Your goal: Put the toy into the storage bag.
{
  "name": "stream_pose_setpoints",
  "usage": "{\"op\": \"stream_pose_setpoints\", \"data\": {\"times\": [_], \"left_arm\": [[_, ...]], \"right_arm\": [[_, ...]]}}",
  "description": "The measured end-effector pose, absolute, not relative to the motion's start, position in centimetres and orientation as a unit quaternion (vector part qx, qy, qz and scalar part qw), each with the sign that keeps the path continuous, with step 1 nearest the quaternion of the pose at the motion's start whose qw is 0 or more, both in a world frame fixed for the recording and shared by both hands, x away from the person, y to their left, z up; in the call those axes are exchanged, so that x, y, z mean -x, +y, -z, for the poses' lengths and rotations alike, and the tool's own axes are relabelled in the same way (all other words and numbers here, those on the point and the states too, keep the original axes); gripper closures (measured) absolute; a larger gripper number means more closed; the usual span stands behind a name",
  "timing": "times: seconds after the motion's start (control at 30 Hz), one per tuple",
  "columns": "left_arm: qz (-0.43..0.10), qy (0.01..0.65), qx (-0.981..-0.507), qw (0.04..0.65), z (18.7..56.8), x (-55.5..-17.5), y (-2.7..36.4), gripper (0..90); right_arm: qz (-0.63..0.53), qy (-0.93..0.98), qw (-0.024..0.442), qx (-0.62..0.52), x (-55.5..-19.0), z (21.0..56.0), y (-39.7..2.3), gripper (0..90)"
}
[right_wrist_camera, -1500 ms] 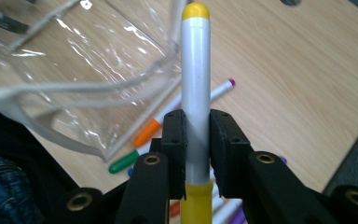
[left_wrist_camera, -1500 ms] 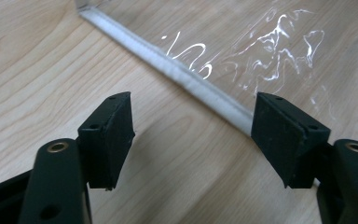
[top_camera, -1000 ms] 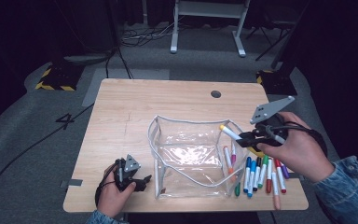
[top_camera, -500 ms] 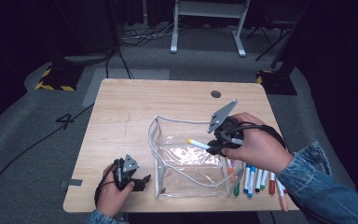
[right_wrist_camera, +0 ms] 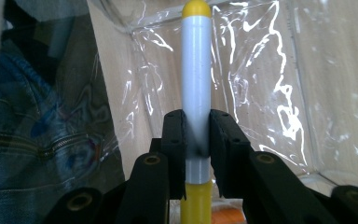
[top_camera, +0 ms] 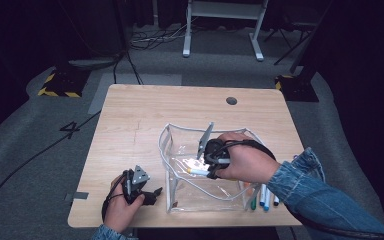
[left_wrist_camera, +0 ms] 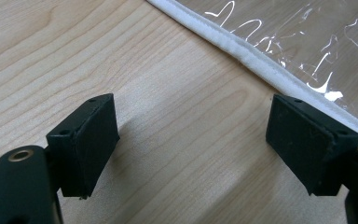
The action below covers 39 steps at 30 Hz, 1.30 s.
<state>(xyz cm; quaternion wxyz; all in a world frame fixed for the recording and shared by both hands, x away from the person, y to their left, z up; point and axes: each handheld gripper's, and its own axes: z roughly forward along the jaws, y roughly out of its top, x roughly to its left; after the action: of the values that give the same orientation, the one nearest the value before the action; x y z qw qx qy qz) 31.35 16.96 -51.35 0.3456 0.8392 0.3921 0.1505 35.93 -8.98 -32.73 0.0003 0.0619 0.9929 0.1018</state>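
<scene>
From the high view, a light wooden table (top_camera: 145,120) carries a clear plastic pouch (top_camera: 180,145) with white piping, standing open near the person's edge. The right gripper (top_camera: 204,167) sits inside the pouch's opening, its jaws clamped on a white marker with yellow ends (top_camera: 198,171) that lies roughly level and points toward the pouch's left wall. To the right of the pouch, partly under the denim sleeve (top_camera: 305,185), a few more markers (top_camera: 262,197) lie on the table. The left gripper (top_camera: 150,192) rests low at the table's near left edge, just beside the pouch's near left corner, held in the left hand (top_camera: 120,210).

In the left gripper view, the two black jaws stand well apart with only bare wood between them. They have just been opening, and nothing is between the pads. The pouch's white piped edge (left_wrist_camera: 261,60) runs diagonally past the right jaw, close to its pad.

In the right gripper view, the jaws are pressed tight on the marker's white barrel (right_wrist_camera: 196,84), which rises straight up from them to a yellow cap. Clear glossy pouch walls (right_wrist_camera: 270,93) surround it on all sides, with the wooden tabletop showing through and blue denim visible through the wall at left.
</scene>
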Motion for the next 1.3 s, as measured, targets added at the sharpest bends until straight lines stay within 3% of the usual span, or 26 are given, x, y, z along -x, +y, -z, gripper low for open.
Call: {"op": "stream_pose_setpoints", "data": {"times": [0.4,0.83,1.07,1.2,1.3], "left_arm": [[-0.150,0.392,-0.840,0.345,51.3,-31.4,17.0,16.9],[-0.150,0.392,-0.839,0.345,51.3,-31.4,17.0,16.8],[-0.149,0.392,-0.840,0.345,51.3,-31.4,17.0,16.8],[-0.149,0.391,-0.840,0.345,51.3,-31.4,17.0,16.8],[-0.151,0.392,-0.839,0.346,51.4,-31.4,16.9,16.8]], "right_arm": [[-0.057,0.996,-0.043,-0.048,-36.3,37.3,-6.6,76.9],[-0.033,0.995,-0.079,-0.047,-36.3,39.6,-6.7,77.3],[-0.074,0.995,-0.039,-0.054,-36.4,38.0,-7.7,66.4],[-0.151,0.983,0.002,-0.102,-36.4,34.5,-9.8,60.4],[-0.187,0.975,0.020,-0.121,-36.4,33.1,-10.9,60.7]]}}
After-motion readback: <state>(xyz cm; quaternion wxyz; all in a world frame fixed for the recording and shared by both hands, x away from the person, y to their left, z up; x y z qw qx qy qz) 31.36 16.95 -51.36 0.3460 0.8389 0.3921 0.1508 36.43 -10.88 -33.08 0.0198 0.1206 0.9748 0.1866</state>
